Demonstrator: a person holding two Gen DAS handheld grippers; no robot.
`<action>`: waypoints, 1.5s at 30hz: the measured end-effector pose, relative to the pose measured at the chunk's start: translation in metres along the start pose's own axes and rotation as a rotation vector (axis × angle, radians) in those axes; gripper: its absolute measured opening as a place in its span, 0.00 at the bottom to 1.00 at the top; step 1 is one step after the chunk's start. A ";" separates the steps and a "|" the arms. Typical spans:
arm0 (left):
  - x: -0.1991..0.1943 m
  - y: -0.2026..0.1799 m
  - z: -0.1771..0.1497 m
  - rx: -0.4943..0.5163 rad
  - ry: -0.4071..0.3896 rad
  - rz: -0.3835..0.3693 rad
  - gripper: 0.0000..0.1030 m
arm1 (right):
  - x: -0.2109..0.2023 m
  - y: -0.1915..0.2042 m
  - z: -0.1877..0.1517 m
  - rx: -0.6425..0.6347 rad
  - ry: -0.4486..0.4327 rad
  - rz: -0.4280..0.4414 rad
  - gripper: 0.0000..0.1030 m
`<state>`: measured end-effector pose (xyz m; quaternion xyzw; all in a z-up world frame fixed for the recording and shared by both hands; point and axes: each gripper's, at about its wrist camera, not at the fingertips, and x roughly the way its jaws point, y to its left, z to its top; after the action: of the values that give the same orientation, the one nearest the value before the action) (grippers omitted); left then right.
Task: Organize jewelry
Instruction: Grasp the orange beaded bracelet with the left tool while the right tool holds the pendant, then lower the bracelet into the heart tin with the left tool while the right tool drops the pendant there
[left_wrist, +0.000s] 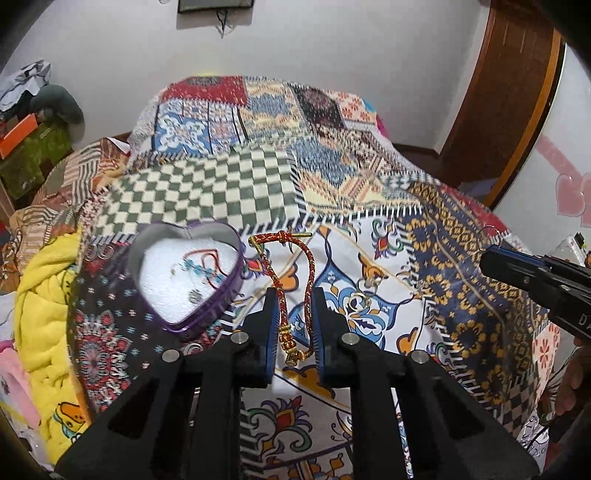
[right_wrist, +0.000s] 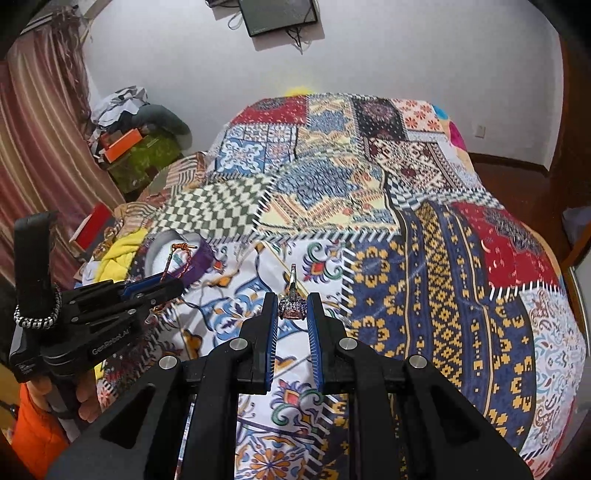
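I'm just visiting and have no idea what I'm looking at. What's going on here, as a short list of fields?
Setting: patchwork bedspread on a bed
Left hand-held gripper: holding a red-and-gold cord bracelet
Right hand-held gripper: holding a small sparkly ring
Container: purple heart-shaped box, open, white lining, some jewelry already inside
Loose on the bedspread: gold ring
Box position: just left of the left hand-held gripper
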<state>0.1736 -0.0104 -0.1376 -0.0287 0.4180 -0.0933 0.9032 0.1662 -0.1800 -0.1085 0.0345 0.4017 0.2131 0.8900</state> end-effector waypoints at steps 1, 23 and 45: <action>-0.004 0.000 0.001 -0.002 -0.009 0.001 0.15 | -0.001 0.003 0.002 -0.003 -0.008 0.000 0.14; -0.065 0.052 0.022 -0.069 -0.190 0.076 0.15 | 0.008 0.077 0.053 -0.129 -0.106 0.102 0.14; -0.013 0.095 0.018 -0.142 -0.113 0.060 0.15 | 0.099 0.114 0.058 -0.200 0.047 0.170 0.14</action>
<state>0.1924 0.0848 -0.1285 -0.0854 0.3726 -0.0348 0.9234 0.2265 -0.0299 -0.1128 -0.0256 0.3948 0.3276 0.8580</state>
